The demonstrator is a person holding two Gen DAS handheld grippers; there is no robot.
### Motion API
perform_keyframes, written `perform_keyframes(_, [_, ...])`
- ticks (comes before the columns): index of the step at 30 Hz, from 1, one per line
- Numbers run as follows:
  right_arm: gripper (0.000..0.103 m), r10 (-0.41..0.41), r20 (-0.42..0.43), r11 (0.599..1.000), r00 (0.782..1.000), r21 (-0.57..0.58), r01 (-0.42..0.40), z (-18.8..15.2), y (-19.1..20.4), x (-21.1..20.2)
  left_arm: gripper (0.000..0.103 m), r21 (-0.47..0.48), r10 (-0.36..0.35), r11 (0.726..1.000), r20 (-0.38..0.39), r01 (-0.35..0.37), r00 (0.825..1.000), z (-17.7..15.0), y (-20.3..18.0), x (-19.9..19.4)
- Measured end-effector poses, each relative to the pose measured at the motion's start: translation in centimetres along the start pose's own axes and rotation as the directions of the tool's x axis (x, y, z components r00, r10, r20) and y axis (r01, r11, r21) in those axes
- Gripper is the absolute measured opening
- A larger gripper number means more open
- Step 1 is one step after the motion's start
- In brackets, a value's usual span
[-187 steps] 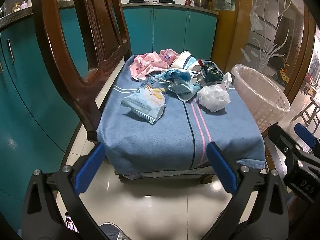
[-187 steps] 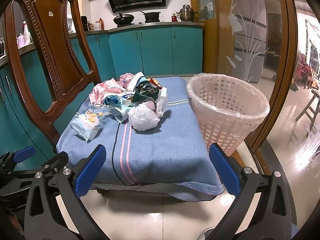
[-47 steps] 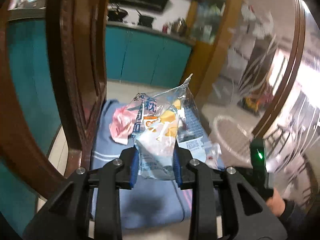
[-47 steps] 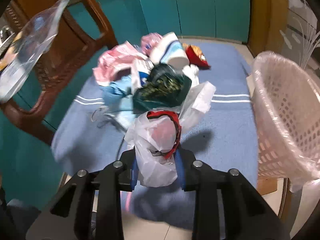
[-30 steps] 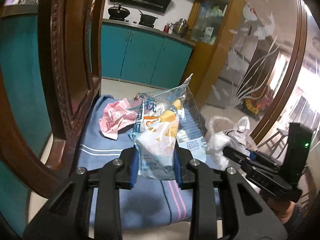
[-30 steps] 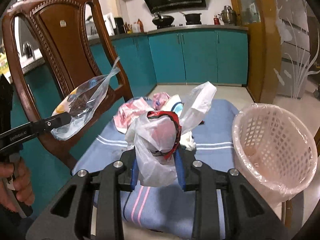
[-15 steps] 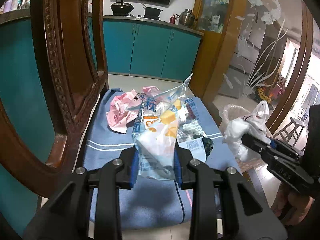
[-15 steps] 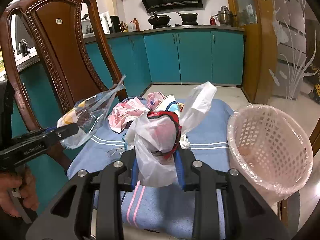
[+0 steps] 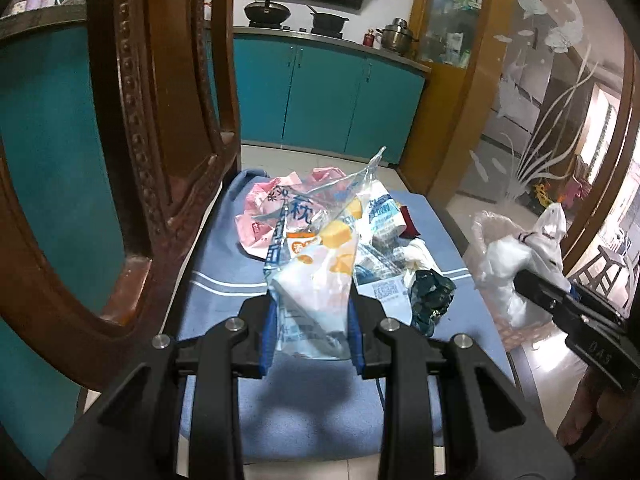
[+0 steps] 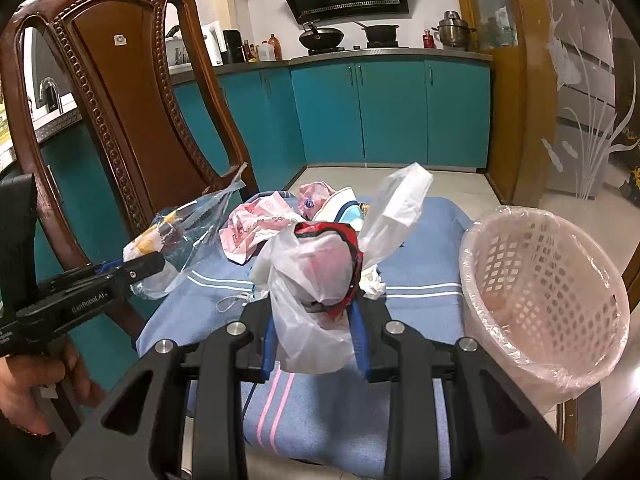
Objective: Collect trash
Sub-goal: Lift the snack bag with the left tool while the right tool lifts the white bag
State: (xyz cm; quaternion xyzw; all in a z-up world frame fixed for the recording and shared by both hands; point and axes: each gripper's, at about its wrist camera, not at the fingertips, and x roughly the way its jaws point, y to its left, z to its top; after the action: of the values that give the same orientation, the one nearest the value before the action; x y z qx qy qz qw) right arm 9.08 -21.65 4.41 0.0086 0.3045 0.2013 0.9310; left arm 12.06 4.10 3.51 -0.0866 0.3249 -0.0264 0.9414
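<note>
My left gripper (image 9: 313, 334) is shut on a clear snack wrapper (image 9: 316, 272) with blue print and yellow pieces, held above the blue cloth (image 9: 224, 264) on the chair seat. My right gripper (image 10: 316, 338) is shut on a knotted white plastic bag (image 10: 316, 276) with a red band, also lifted over the seat. More trash lies in a pile at the far end of the cloth: pink wrappers (image 10: 256, 226), a paper cup (image 10: 340, 208), a dark green wrapper (image 9: 430, 294). The lined white basket (image 10: 548, 300) stands right of the seat, tipped toward me.
A carved wooden chair back (image 10: 132, 120) rises at the left of the seat. Teal kitchen cabinets (image 10: 392, 112) line the far wall. A frosted glass door (image 10: 580, 92) and its wooden frame stand to the right. A hand (image 10: 36, 388) holds the left gripper's handle.
The left gripper has tipped downward a little with its wrapper, so more of the seat shows. The right gripper has kept still with the white bag.
</note>
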Motion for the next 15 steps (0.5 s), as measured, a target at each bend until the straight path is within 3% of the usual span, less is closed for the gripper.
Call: perform_keyframes(15, [0.031, -0.018, -0.005, 1.000, 1.000, -0.006, 0.018, 0.30, -0.08, 0.18, 0.030, 0.037, -0.001, 0.999, -0.003, 0.001, 1.000, -0.25, -0.72, -0.67])
